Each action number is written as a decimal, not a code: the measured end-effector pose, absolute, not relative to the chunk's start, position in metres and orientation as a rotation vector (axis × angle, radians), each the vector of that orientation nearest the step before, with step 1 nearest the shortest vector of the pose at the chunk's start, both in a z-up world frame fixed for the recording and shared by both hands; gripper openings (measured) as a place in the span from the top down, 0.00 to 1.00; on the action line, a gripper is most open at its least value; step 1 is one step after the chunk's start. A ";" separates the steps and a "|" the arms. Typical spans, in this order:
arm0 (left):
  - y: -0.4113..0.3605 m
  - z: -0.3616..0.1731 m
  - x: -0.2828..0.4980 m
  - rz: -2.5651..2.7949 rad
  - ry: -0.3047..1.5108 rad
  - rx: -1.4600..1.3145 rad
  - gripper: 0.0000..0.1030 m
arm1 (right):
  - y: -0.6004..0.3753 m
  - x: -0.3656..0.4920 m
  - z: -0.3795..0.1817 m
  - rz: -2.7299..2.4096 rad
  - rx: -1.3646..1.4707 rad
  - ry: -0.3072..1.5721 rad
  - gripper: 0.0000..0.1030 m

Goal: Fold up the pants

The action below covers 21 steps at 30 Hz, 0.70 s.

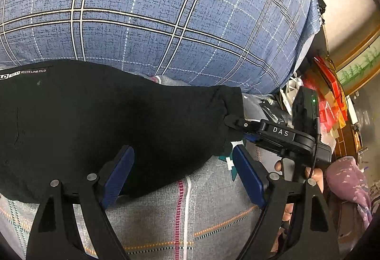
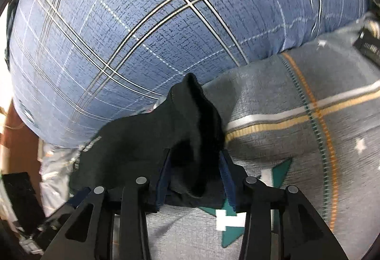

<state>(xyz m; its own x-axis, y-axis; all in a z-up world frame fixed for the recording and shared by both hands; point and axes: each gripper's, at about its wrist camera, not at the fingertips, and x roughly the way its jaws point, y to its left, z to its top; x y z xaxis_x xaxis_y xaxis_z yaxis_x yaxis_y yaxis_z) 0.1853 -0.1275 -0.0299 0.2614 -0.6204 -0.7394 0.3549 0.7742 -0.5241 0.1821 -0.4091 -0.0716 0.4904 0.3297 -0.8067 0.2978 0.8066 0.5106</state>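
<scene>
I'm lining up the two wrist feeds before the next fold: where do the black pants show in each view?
Left wrist: the black fabric pants fill the left and centre; their right end is pinched by the right gripper, while the left gripper stands open.
Right wrist: the pants sit low centre, bunched between the gripper's fingers.
Shared landmark: the blue plaid quilt behind the pants, and the grey striped sheet under them.

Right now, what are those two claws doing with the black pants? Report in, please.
Left claw open, pants lying between its fingers. Right claw shut on pants end, bunched. Big blue plaid quilt bulging close behind; grey bedsheet underneath.
</scene>
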 end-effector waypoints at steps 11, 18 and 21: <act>-0.120 -0.017 0.183 -0.685 1.103 -0.301 0.17 | -0.421 0.156 -0.005 0.140 0.929 0.936 0.95; -0.124 -0.032 0.186 -0.665 1.150 -0.281 0.17 | -0.440 0.151 -0.084 -0.105 0.972 1.159 0.90; -0.128 -0.035 0.184 -0.670 1.159 -0.267 0.17 | -0.441 0.153 -0.086 -0.130 0.883 1.169 0.82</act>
<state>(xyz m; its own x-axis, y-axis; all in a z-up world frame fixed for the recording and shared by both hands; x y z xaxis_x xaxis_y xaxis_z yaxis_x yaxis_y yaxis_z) 0.1837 -0.1282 -0.0350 0.2349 -0.6130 -0.7544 0.3484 0.7776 -0.5234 0.1532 -0.4413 -0.0858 0.4239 0.3414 -0.8389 0.5177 0.6687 0.5337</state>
